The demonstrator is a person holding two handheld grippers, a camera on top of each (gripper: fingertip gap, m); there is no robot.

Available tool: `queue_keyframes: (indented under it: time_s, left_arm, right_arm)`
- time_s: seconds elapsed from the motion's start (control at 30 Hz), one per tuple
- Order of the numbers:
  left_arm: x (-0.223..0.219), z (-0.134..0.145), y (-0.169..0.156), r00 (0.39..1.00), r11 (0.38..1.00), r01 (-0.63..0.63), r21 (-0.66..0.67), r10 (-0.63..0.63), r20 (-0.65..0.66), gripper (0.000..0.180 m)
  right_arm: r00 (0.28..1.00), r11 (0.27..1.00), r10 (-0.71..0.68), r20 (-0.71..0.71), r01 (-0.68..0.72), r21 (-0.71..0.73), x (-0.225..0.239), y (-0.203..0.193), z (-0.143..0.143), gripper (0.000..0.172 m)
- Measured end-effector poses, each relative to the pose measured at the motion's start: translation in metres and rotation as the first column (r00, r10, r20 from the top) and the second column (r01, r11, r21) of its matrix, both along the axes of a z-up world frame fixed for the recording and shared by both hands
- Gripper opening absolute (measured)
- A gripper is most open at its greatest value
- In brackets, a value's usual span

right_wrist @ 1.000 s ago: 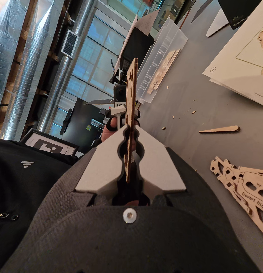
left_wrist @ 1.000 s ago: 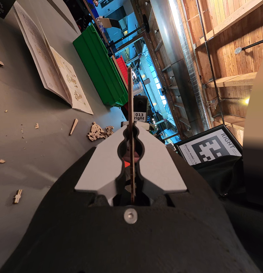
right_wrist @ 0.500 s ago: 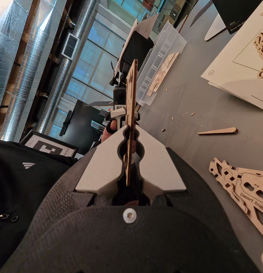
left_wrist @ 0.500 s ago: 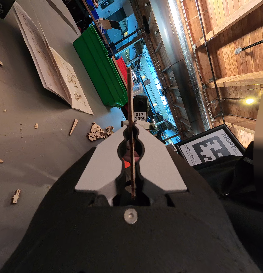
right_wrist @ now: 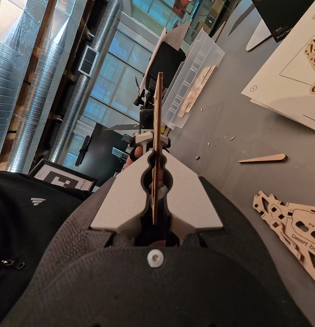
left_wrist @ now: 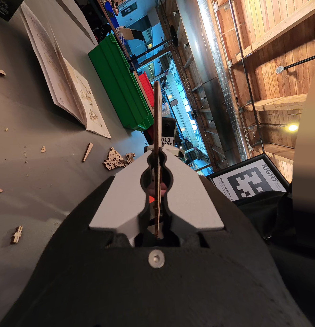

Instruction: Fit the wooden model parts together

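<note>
Left wrist view: claw point(left_wrist: 157, 154) still pinches wooden sheet point(left_wrist: 157, 113), seemingly unmoved.

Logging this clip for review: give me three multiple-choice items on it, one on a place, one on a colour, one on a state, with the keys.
1. Where does the long tapered wooden sliver lie?
A. on the grey table top
B. inside the clear plastic tray
C. on the open instruction booklet

2. What colour is the large plastic bin beyond the open instruction booklet?
A. blue
B. green
C. yellow

3. How does the right gripper stand?
A. wide open over the table
B. shut on a thin flat wooden sheet
C. shut on a booklet page

Key: 1 A, the sliver rests on bare grey table top; 2 B, the bin is bright green; 3 B, both fingers press the thin flat wooden sheet, seen edge-on.
</note>
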State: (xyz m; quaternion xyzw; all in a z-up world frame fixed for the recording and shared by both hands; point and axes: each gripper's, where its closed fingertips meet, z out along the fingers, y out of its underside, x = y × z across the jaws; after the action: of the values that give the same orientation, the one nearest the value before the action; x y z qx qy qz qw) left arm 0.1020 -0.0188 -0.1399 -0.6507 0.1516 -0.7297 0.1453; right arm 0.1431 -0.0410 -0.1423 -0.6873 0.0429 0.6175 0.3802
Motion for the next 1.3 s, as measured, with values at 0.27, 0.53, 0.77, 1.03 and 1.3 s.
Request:
queue_keyframes:
  time_s: [0.27, 0.53, 0.77, 1.03, 1.3]
  left_arm:
    - [0.0, -0.001, 0.0, 1.0, 1.0, 0.002, -0.011, -0.002, 0.003, 0.002]
    - [-0.002, 0.0, 0.003, 1.0, 1.0, -0.013, -0.015, 0.013, 0.018, 0.009]
    - [-0.008, 0.01, 0.01, 0.994, 0.998, -0.042, -0.048, 0.047, 0.099, 0.016]
    - [-0.011, 0.013, 0.012, 0.991, 0.997, -0.049, -0.063, 0.057, 0.125, 0.017]
    - [-0.012, 0.015, 0.013, 0.989, 0.996, -0.051, -0.077, 0.061, 0.137, 0.018]
  right_arm:
    - [1.0, 1.0, -0.003, -0.008, 0.003, -0.005, 0.001, 0.001, -0.001, 0.001]
    - [1.0, 1.0, -0.003, -0.012, 0.003, -0.005, 0.001, 0.001, -0.001, 0.001]
    - [1.0, 1.0, -0.012, -0.025, 0.012, -0.001, 0.005, 0.002, 0.001, 0.001]
    - [0.999, 1.0, -0.012, -0.03, 0.012, 0.001, 0.005, 0.002, 0.001, 0.001]
    - [0.999, 1.0, -0.014, -0.034, 0.014, 0.0, 0.006, 0.001, 0.002, 0.001]
